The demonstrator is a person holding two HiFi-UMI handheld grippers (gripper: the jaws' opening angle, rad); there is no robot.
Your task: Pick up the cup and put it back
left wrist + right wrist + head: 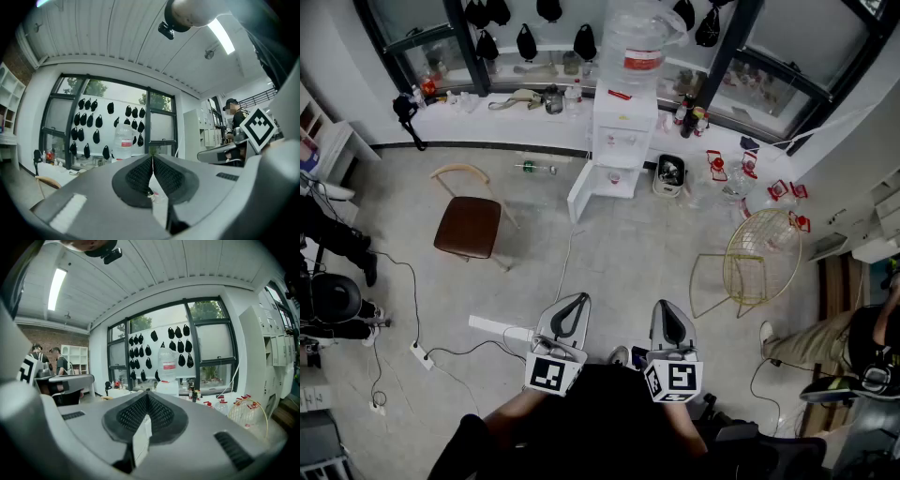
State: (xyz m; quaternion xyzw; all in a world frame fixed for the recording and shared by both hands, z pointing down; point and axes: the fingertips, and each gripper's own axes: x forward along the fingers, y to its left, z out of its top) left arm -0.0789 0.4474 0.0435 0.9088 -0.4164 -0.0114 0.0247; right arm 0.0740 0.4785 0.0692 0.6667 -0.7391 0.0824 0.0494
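Grippers, I count two: left gripper (579,300) and right gripper (664,307), both closed tight, empty. One brown chair (469,225), one wire chair (759,258). One water dispenser (623,141) carrying one bottle (642,42). Cup: can't make it out.

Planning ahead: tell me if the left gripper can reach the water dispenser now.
Probably not: the left gripper is near the body, the water dispenser far across the floor; nothing blocks the way.

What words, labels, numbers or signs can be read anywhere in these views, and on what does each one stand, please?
No text can be read in any view.
Red label on the water bottle: print too small and blurred.
Marker cubes: black-and-white square patterns only, no words.
Red-topped jugs: any print too small.
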